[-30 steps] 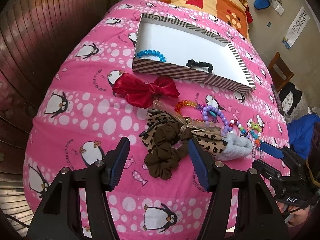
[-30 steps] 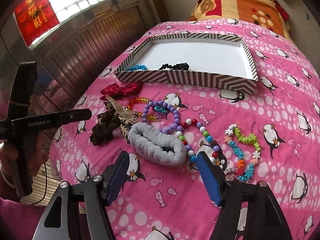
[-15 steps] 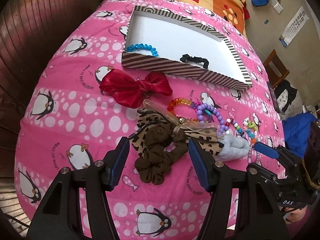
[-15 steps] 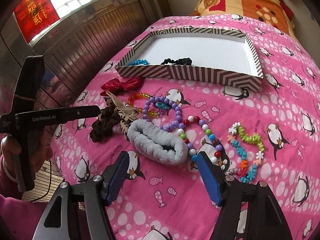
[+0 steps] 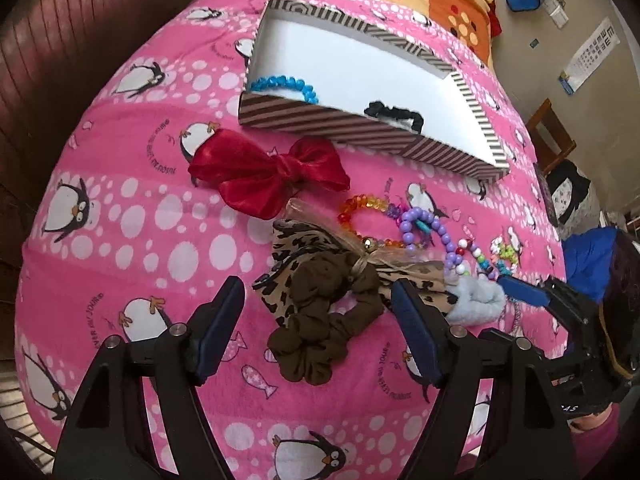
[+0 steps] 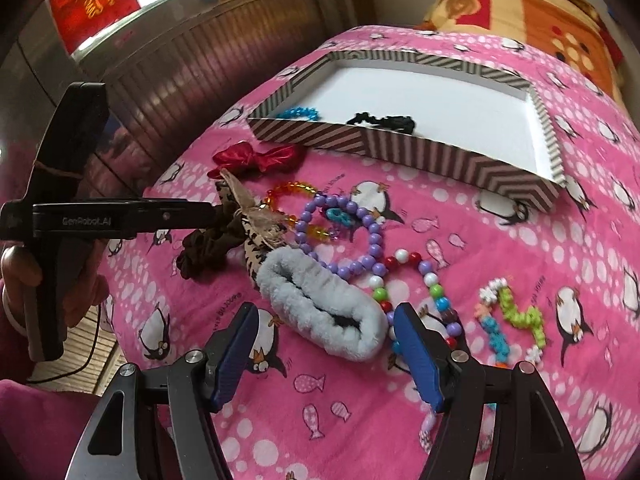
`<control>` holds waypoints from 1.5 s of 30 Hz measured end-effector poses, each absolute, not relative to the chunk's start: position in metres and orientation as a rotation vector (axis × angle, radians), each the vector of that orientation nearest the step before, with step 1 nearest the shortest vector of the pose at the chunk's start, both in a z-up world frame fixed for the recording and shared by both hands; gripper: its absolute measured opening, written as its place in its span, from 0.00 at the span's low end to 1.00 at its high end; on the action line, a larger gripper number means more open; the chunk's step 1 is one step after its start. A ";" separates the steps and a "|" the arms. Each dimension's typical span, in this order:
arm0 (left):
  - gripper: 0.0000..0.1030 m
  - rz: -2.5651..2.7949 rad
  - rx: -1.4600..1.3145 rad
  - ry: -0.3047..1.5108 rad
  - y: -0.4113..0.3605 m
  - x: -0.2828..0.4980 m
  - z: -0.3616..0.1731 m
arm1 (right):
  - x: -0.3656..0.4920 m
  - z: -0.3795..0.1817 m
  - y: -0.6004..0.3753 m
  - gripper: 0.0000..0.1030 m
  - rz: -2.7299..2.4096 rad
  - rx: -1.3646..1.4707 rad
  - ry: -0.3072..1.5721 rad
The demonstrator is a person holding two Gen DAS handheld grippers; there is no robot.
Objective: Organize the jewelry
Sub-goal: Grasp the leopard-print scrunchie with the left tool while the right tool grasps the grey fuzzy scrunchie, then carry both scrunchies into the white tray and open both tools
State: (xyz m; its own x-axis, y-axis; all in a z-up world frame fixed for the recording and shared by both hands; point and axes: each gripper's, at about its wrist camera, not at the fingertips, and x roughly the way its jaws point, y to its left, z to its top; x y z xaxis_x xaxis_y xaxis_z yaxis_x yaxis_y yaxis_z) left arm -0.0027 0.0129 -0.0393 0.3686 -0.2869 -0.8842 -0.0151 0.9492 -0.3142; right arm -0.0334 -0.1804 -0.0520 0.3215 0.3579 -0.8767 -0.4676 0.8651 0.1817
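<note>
Pink penguin-print bedding [image 5: 120, 216] covers the bed, with a striped box [image 5: 360, 130] lying toward the pillow end; a blue bead bracelet [image 5: 286, 84] and a black scrunchie [image 5: 396, 114] already sit inside it. Loose pieces lie in a cluster in front of the box: a red bow [image 5: 264, 176], a leopard-print bow [image 5: 304, 256] with a brown scrunchie [image 5: 324, 320] lying partly over it, an orange bead bracelet [image 5: 364, 216], a purple bead bracelet [image 6: 352, 236], a fluffy grey scrunchie [image 6: 320, 308] and a green and blue bead string [image 6: 516, 320]. Compared with a second ago, the left claw [image 5: 318, 320] has come lower and closer, so the brown scrunchie now sits between its fingers; its jaws have just been opening and stand wide, pads clear of the fabric. Over the same second the right claw [image 6: 322, 340] has also edged nearer the grey scrunchie, which now lies between its spread fingers without being pressed
</note>
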 end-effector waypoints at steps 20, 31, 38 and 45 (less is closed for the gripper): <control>0.12 -0.199 -0.271 1.171 -0.003 -0.013 -0.034 | -0.042 -0.049 -0.178 0.21 0.548 -0.092 1.077; 0.12 -0.219 -0.247 1.083 -0.010 -0.013 0.013 | -0.037 -0.018 -0.196 0.21 0.468 0.058 1.007; 0.12 -0.225 -0.233 1.044 -0.012 -0.008 0.032 | -0.029 -0.005 -0.201 0.21 0.440 0.099 0.972; 0.12 -0.230 -0.231 1.000 -0.015 0.008 0.048 | -0.019 0.002 -0.204 0.21 0.401 0.101 0.964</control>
State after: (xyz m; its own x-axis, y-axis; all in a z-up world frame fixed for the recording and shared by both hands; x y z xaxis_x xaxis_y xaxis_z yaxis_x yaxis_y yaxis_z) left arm 0.0081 -0.0146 0.0478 0.5201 -0.2955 -0.8013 0.0849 0.9515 -0.2958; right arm -0.0185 -0.2042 0.0025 0.5031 0.3759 -0.7782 -0.2873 0.9220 0.2596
